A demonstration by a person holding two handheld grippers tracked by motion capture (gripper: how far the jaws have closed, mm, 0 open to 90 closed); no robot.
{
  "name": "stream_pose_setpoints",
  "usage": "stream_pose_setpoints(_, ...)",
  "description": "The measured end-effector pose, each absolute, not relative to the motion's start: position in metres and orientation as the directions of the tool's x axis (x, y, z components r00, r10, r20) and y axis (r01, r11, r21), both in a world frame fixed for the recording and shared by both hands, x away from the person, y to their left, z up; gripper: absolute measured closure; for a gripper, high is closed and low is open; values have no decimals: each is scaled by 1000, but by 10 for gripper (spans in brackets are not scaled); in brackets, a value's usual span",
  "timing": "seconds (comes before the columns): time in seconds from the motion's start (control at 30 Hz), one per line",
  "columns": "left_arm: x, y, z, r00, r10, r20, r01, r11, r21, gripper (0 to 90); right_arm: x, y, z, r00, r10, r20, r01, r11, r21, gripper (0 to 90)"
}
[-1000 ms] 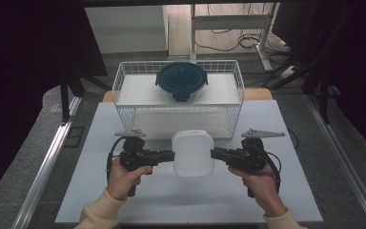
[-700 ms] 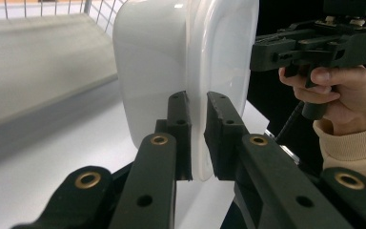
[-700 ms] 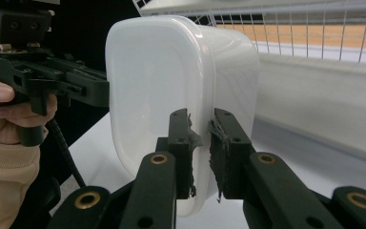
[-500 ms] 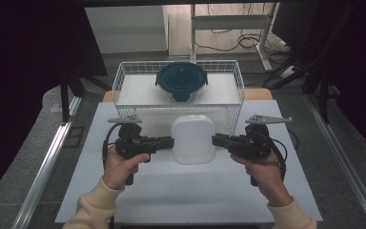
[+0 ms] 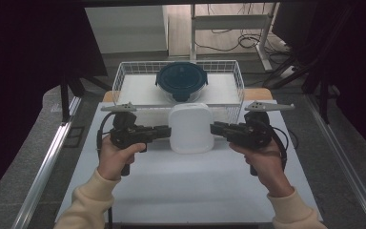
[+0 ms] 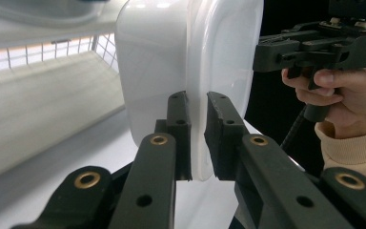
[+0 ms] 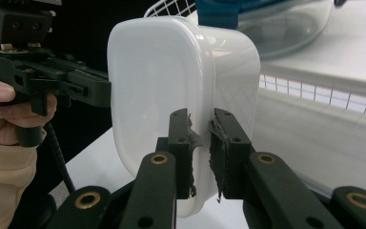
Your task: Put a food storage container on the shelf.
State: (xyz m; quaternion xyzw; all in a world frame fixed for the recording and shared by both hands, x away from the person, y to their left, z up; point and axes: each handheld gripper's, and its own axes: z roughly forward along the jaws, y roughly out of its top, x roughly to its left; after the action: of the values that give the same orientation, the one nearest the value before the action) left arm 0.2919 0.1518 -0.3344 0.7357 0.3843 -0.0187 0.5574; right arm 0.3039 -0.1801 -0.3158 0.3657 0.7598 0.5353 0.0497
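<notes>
**Box held from both sides, basket just behind**

The white box (image 5: 191,128) hangs between the two grippers above the table (image 5: 186,191), its lid facing up. The left gripper (image 5: 166,131) pinches the lid rim on one side, jaws closed on it; the right gripper (image 5: 214,128) does the same on the opposite side. Both hands are equally near. The wire basket (image 5: 119,83) stands directly beyond the box, almost touching its far edge, with a blue-lidded bowl (image 5: 181,81) inside, so the likely move is forward and over the front wall
</notes>
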Motion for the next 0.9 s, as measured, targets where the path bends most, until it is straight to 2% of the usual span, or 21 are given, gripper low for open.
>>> stream_pose_setpoints(0.9,316,161,-288,709,550,-440,560,-61,826,809,325,-169,-264,-738,619,270,459,166,873,778)
